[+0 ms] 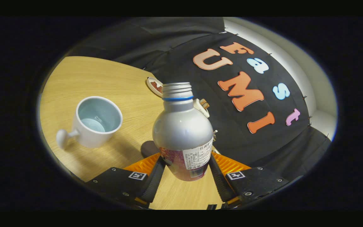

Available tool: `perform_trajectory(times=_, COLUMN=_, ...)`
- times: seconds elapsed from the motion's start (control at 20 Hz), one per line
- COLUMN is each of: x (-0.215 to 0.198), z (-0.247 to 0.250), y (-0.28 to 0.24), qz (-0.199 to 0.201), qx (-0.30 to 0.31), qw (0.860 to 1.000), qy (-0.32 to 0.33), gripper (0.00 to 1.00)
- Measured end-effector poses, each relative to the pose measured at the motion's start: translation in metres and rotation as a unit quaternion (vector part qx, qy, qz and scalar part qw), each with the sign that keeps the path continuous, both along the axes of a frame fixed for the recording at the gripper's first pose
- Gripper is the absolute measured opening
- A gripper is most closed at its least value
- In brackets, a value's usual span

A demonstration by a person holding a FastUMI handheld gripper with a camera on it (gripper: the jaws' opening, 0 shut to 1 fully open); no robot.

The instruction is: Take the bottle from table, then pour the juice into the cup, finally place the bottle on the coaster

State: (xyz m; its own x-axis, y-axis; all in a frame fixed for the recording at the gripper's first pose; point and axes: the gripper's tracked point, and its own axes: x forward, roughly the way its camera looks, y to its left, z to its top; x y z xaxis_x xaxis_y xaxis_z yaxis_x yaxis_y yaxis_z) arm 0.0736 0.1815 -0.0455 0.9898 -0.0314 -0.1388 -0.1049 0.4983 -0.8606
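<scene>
While tilted, tongs [186, 168] clamp the bottle [183, 135] above the table [106, 78].

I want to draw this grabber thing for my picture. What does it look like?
The gripper has two fingers with ribbed gripping faces. Behind each finger sits a ridged orange part and a flat black plate with small round screws. Each plate carries a little square black-and-white sticker.

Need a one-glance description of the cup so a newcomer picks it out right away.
Start at the round wooden table. The gripper is shut on a silver bottle; the cup stands apart from it, on the side away from the black cloth wall. It is white outside, pale blue inside, open-topped, with a knob-ended handle.
</scene>
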Motion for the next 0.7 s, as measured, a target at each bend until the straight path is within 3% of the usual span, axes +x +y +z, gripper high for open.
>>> perform_trajectory(times=0.3, x=-0.0009, z=-0.0074, y=0.0003, qz=0.010, qx=-0.097, qw=0.995, qy=-0.012, gripper=0.77)
perform_trajectory(times=0.7, x=-0.0025, z=-0.0068, y=0.0069, qz=0.026, qx=-0.210, qw=0.977, qy=-0.034, gripper=0.77)
